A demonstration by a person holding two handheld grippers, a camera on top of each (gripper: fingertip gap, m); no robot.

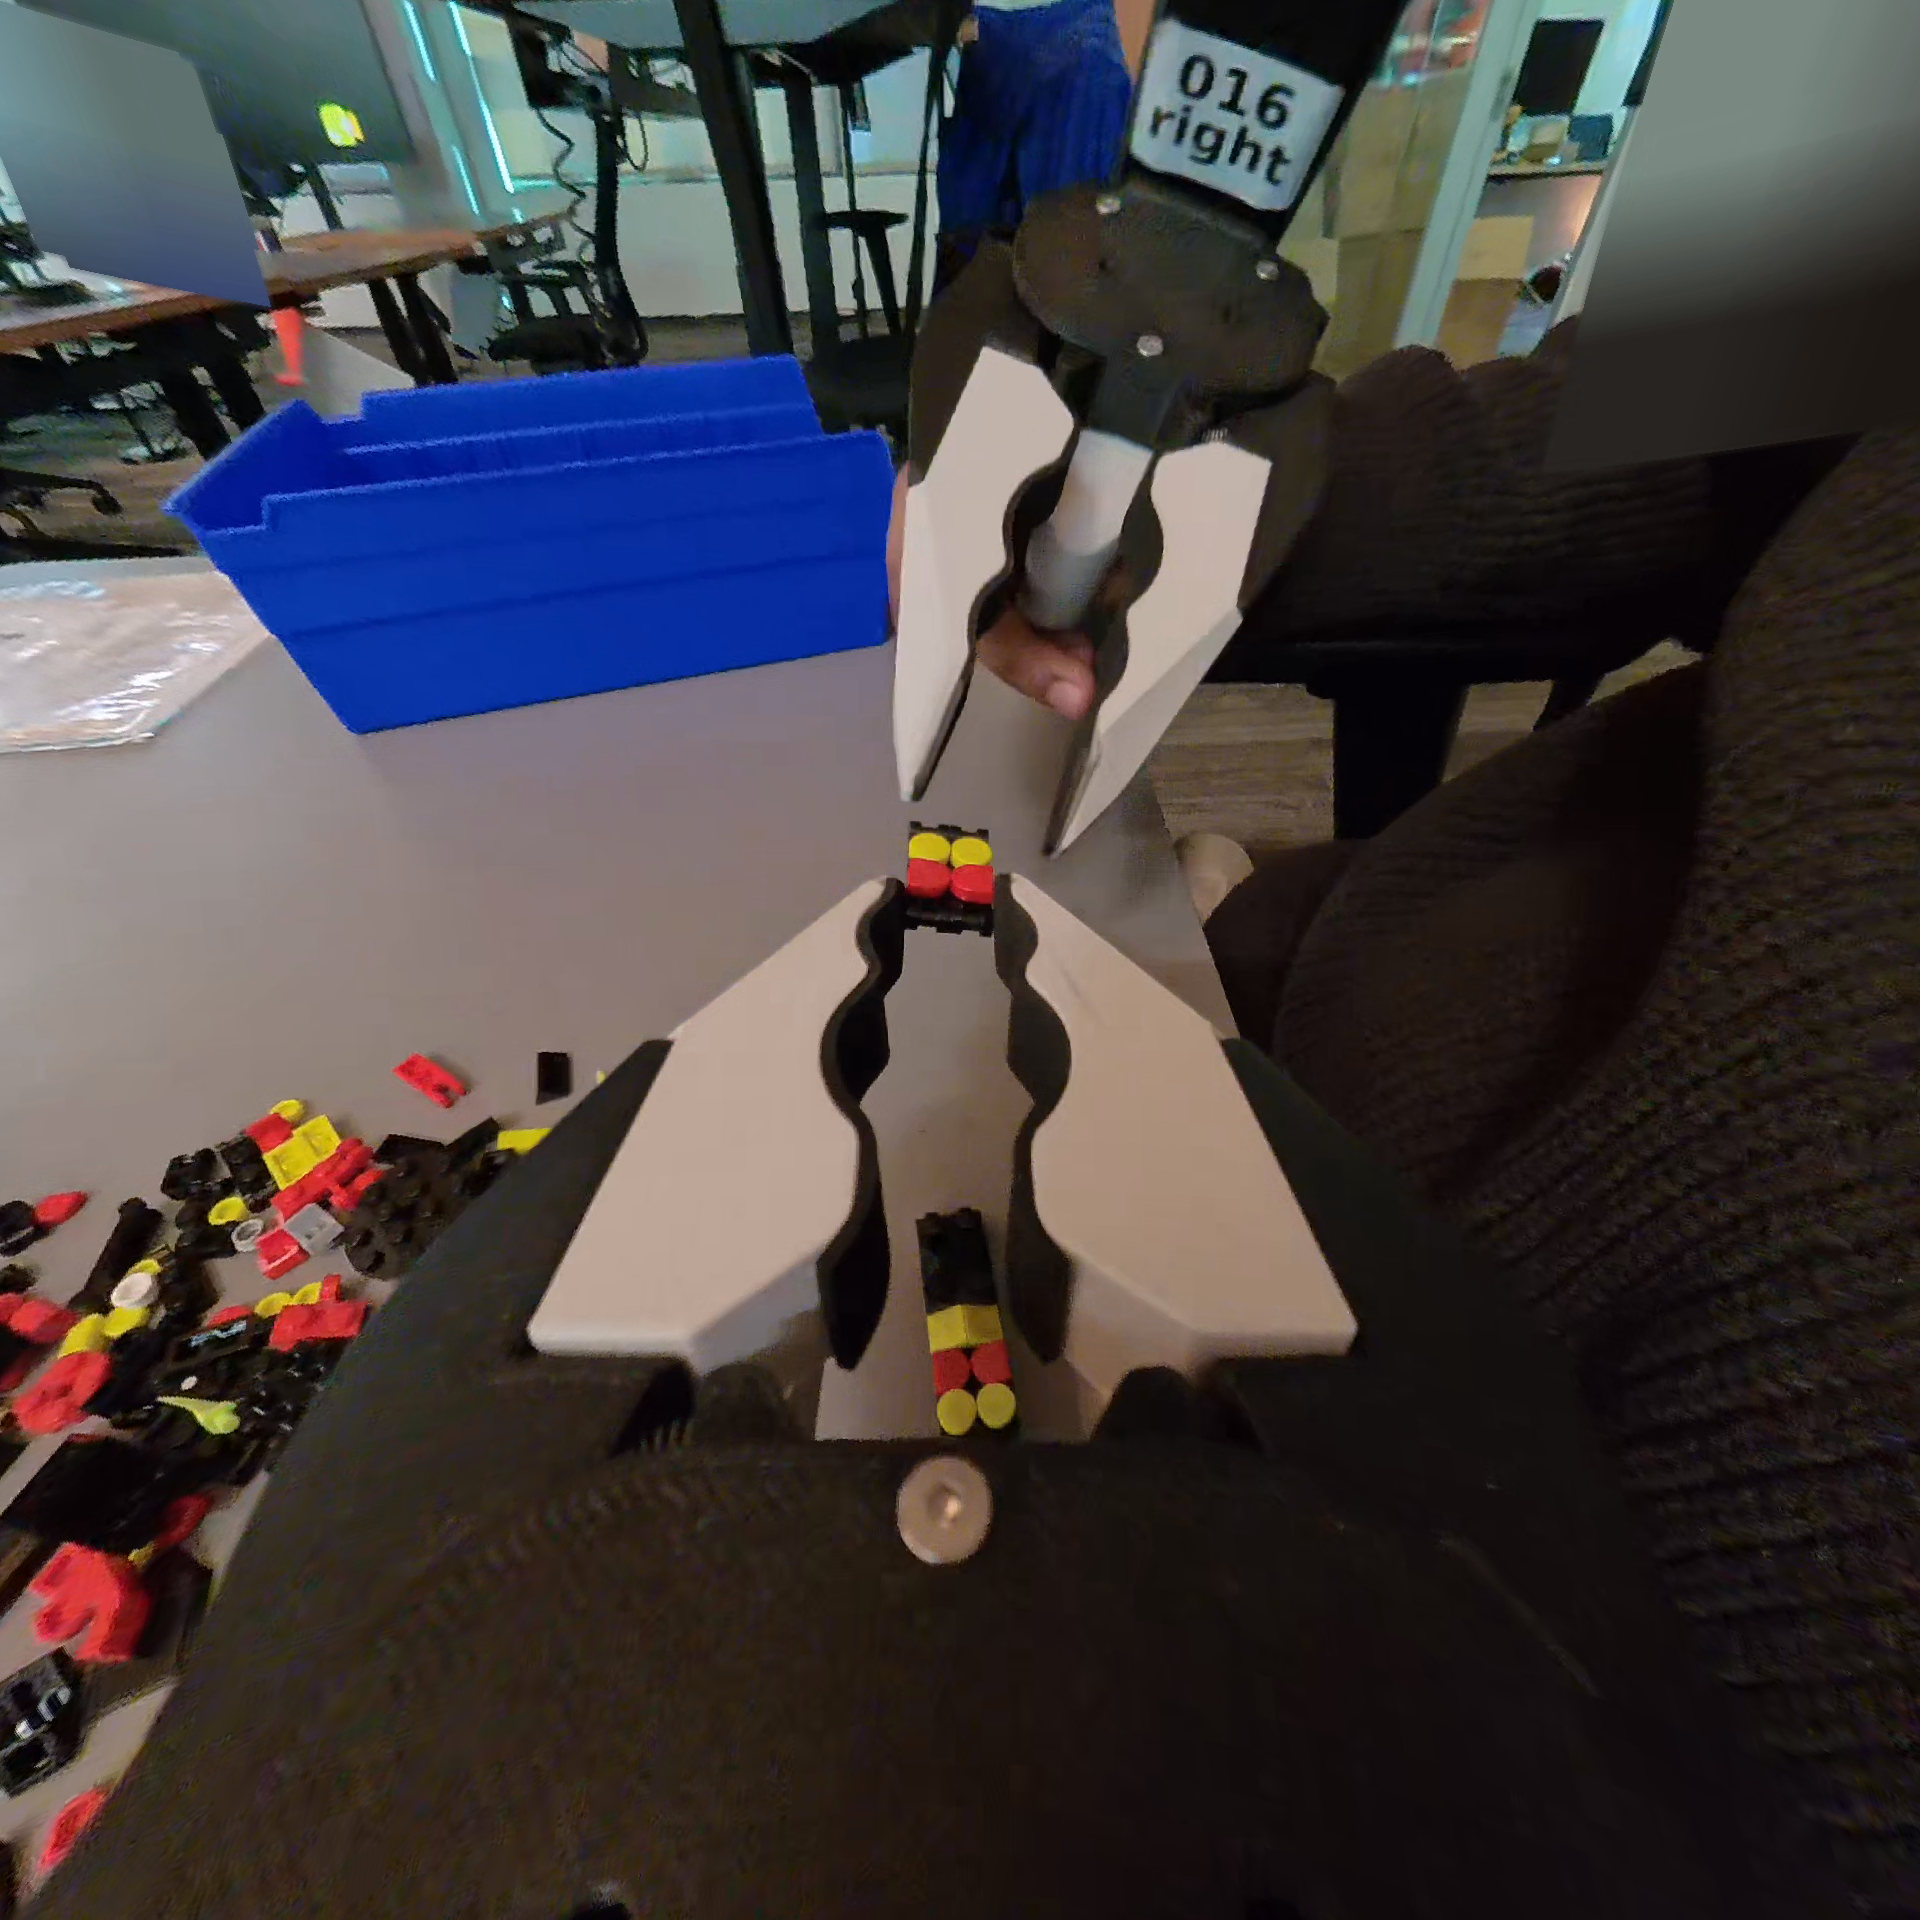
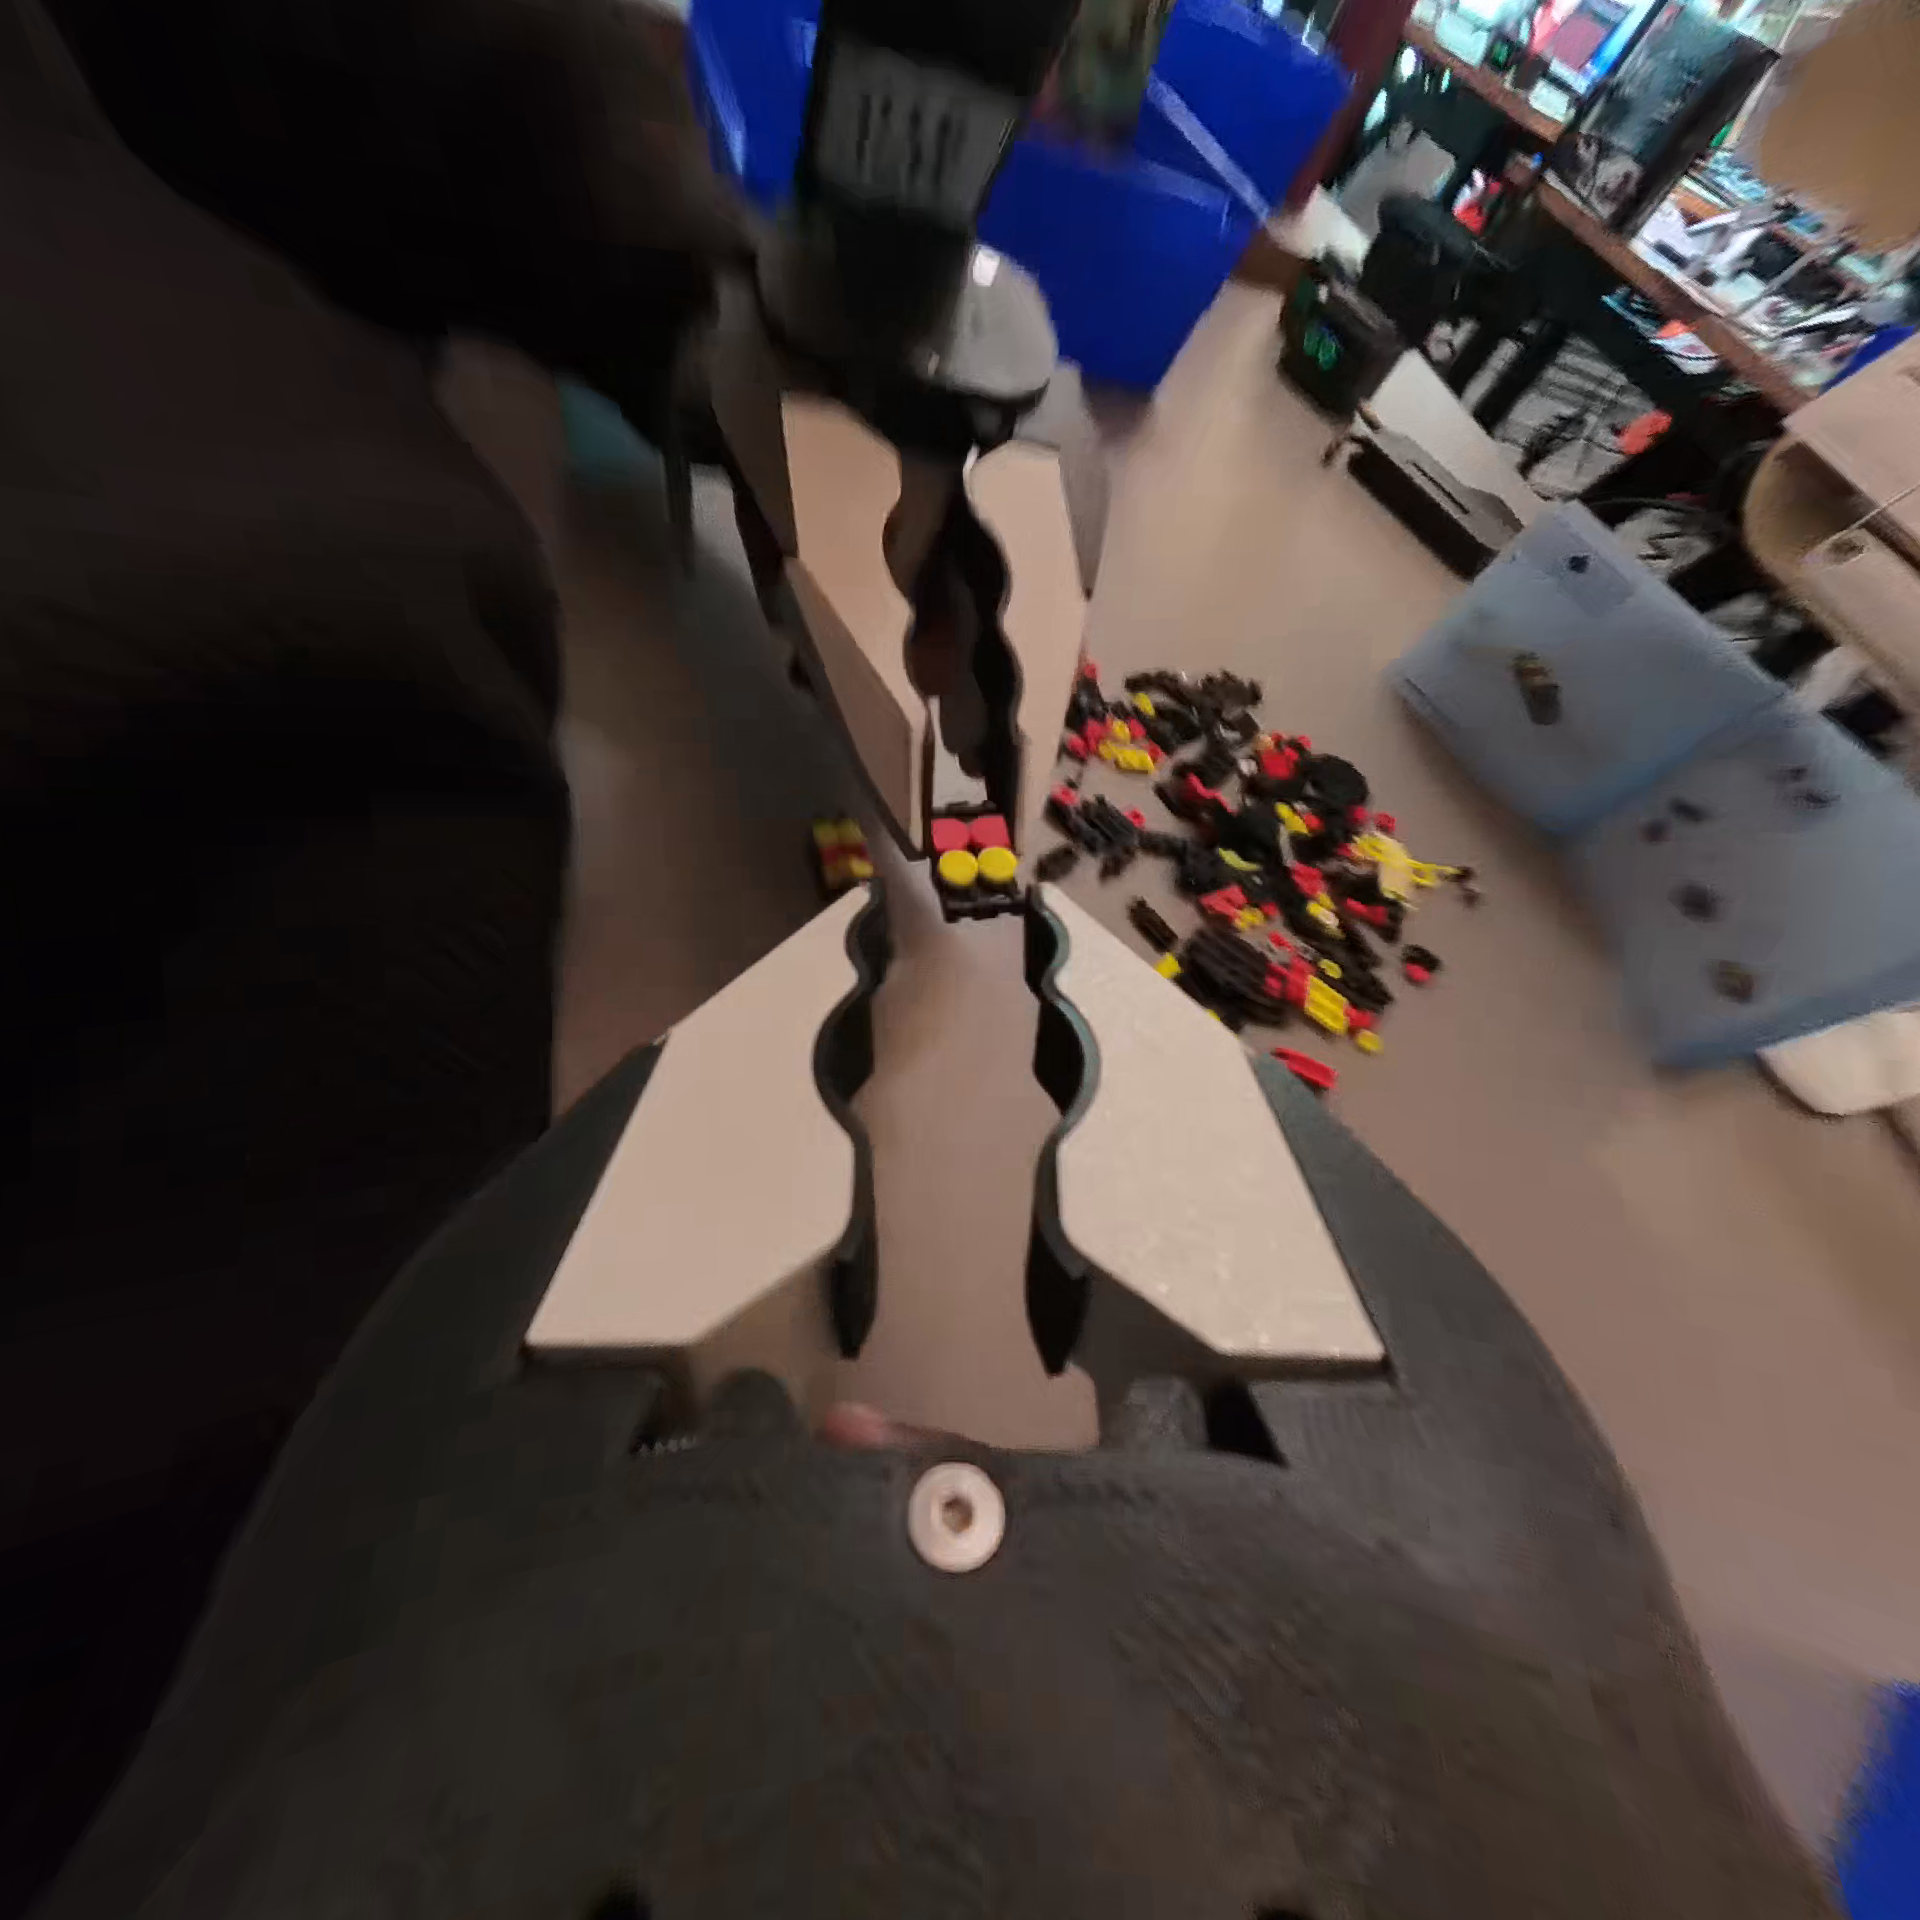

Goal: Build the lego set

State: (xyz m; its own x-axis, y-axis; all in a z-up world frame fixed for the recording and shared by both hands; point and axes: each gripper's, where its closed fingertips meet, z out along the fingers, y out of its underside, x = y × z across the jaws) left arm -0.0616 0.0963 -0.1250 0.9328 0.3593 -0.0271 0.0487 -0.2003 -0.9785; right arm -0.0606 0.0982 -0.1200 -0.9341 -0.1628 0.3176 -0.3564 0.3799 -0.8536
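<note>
Two small lego assemblies, two grippers, one blue bin.

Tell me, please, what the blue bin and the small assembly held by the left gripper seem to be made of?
The blue bin: moulded plastic, it seems, with a fairly matt finish; the colour is uniform and the walls show fine ribs. The small assembly in the left gripper: hard glossy plastic, judging by the saturated red, yellow and black and the smooth round studs.

White printed label w/ dark text on right gripper body.
</note>
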